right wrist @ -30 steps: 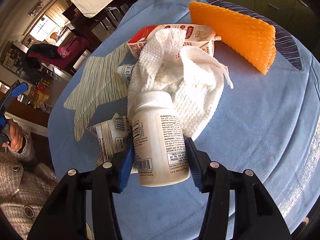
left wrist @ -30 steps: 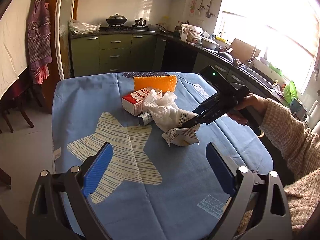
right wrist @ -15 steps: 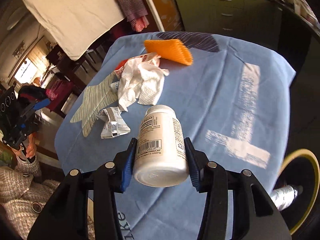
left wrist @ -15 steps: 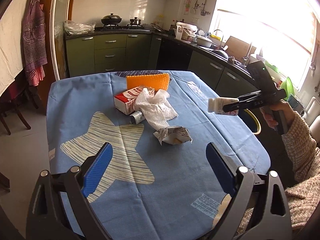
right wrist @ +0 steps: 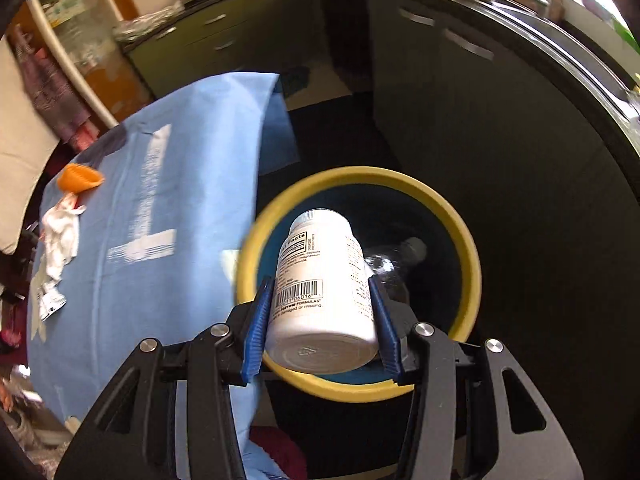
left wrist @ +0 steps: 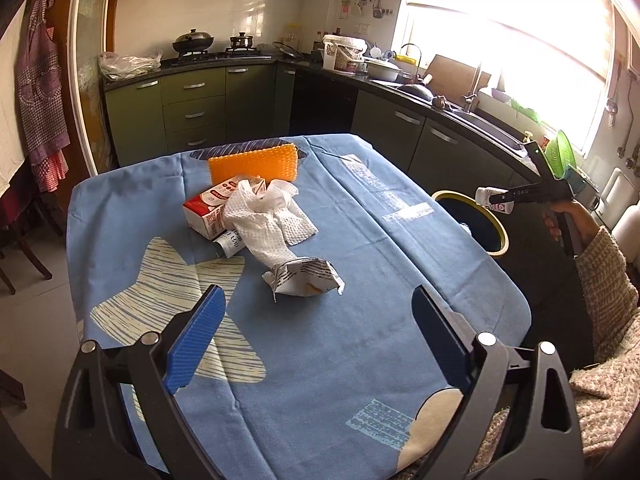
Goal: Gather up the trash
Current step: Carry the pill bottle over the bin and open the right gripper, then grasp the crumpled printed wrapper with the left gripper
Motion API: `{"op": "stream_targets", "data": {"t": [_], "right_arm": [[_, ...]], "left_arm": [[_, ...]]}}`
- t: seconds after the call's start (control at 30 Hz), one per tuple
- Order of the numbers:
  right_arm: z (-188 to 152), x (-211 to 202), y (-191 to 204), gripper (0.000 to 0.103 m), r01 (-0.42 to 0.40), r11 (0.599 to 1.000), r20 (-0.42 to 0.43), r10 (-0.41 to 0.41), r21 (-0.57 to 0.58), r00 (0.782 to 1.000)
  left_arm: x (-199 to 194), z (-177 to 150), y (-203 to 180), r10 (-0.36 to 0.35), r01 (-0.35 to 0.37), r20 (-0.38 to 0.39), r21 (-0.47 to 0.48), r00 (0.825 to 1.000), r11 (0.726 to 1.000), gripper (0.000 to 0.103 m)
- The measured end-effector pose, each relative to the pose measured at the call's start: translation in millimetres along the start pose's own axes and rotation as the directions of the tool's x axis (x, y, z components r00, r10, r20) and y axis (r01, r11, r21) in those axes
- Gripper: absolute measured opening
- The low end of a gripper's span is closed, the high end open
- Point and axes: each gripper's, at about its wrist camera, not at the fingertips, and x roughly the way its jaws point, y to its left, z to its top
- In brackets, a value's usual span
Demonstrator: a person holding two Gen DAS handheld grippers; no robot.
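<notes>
Right tongs [right wrist: 320, 316] are closed on the white pill bottle [right wrist: 320, 280], blue pads pinching its lower body near the base, cap pointing away. The bottle hangs over the mouth of the yellow-rimmed bin [right wrist: 460, 240], which stands on the floor just beside the table [left wrist: 360, 360] edge. The bottle looks like hard plastic, stiff, smooth and prob. light; the round, slick wall could twist between the pads, so a mid-body hold across the label is the safe one, as it is here. A clear plastic bottle [right wrist: 394, 262] seems to lie inside the bin already, though it's dim in there.

Left tongs [left wrist: 320, 344] are wide open w/ nothing in them, over the near part of the table. Trash farther from the bin, on the table: a crumpled wrapper [left wrist: 306, 276], a white paper towel [left wrist: 264, 220] (soft, will bunch), a red and white carton [left wrist: 208, 208] under it, and an orange sponge [left wrist: 252, 162] beyond. Nothing stands between bottle and bin.
</notes>
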Motion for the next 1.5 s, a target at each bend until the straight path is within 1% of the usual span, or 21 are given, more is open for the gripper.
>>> {"op": "stream_targets", "data": {"t": [0.1, 0.13, 0.17, 0.2, 0.27, 0.4, 0.43, 0.53, 0.63, 0.77, 0.87, 1.0, 1.1, 1.2, 1.4, 1.5], "right_arm": [[-2, 21, -27, 0.048, 0.036, 0.996, -0.008, -0.036, 0.081, 0.999], [-4, 26, -34, 0.057, 0.034, 0.995, -0.005, -0.034, 0.098, 0.999], [-5, 29, -40, 0.061, 0.039, 0.992, 0.001, -0.04, 0.119, 0.999], [-7, 30, -42, 0.061, 0.046, 0.99, 0.006, -0.048, 0.133, 0.999], [-11, 24, -41, 0.061, 0.017, 0.99, 0.028, -0.022, 0.139, 0.999], [-24, -2, -18, 0.063, -0.039, 0.994, 0.089, 0.03, 0.102, 0.996], [-28, -10, -8, 0.065, -0.055, 0.995, 0.106, 0.046, 0.087, 0.993], [-44, -31, 18, 0.067, -0.105, 0.994, 0.153, 0.098, 0.042, 0.983], [-61, -44, 37, 0.068, -0.121, 0.993, 0.182, 0.118, 0.01, 0.976], [-80, -56, 49, 0.071, -0.148, 0.989, 0.207, 0.143, 0.01, 0.968], [-92, -61, 50, 0.072, -0.159, 0.987, 0.21, 0.151, 0.022, 0.966], [-108, -59, 49, 0.072, -0.177, 0.984, 0.195, 0.168, 0.029, 0.966], [-112, -52, 47, 0.072, -0.197, 0.98, 0.185, 0.187, 0.037, 0.965], [-113, -47, 47, 0.072, -0.211, 0.977, 0.177, 0.202, 0.038, 0.963], [-113, -39, 53, 0.072, -0.231, 0.973, 0.159, 0.225, 0.02, 0.961], [-113, -35, 55, 0.072, -0.239, 0.971, 0.15, 0.235, 0.013, 0.96]], "left_arm": [[2, 2, -4, 0.003, -0.003, -0.008, 0.012, 1.0, 1.0, 0.09], [3, 3, -4, 0.004, -0.003, -0.01, 0.014, 1.0, 1.0, 0.09], [5, 4, -5, 0.003, -0.003, -0.013, 0.014, 1.0, 1.0, 0.089], [6, 5, -5, 0.003, -0.003, -0.016, 0.013, 1.0, 1.0, 0.09], [9, 5, -6, -0.004, 0.004, -0.025, 0.014, 1.0, 1.0, 0.09], [17, 5, -9, -0.01, 0.011, -0.045, 0.019, 0.999, 1.0, 0.09], [20, 5, -9, -0.013, 0.014, -0.051, 0.018, 0.999, 1.0, 0.09], [31, 4, -10, -0.024, 0.025, -0.074, 0.018, 0.997, 1.0, 0.09], [42, 2, -12, -0.027, 0.029, -0.097, 0.024, 0.995, 0.999, 0.09], [57, 0, -11, -0.053, 0.054, -0.129, 0.006, 0.99, 0.999, 0.09], [70, -1, -9, -0.058, 0.058, -0.153, -0.001, 0.986, 0.998, 0.09], [89, -2, -9, -0.04, 0.042, -0.188, 0.006, 0.981, 0.999, 0.09], [105, -3, -9, -0.025, 0.029, -0.217, 0.016, 0.976, 0.999, 0.09], [120, -1, -6, -0.015, 0.017, -0.24, 0.006, 0.971, 1.0, 0.09], [138, 6, 0, 0.035, -0.038, -0.247, -0.005, 0.968, 0.999, 0.09], [142, 10, 2, 0.078, -0.077, -0.239, 0.013, 0.968, 0.997, 0.09]]}}
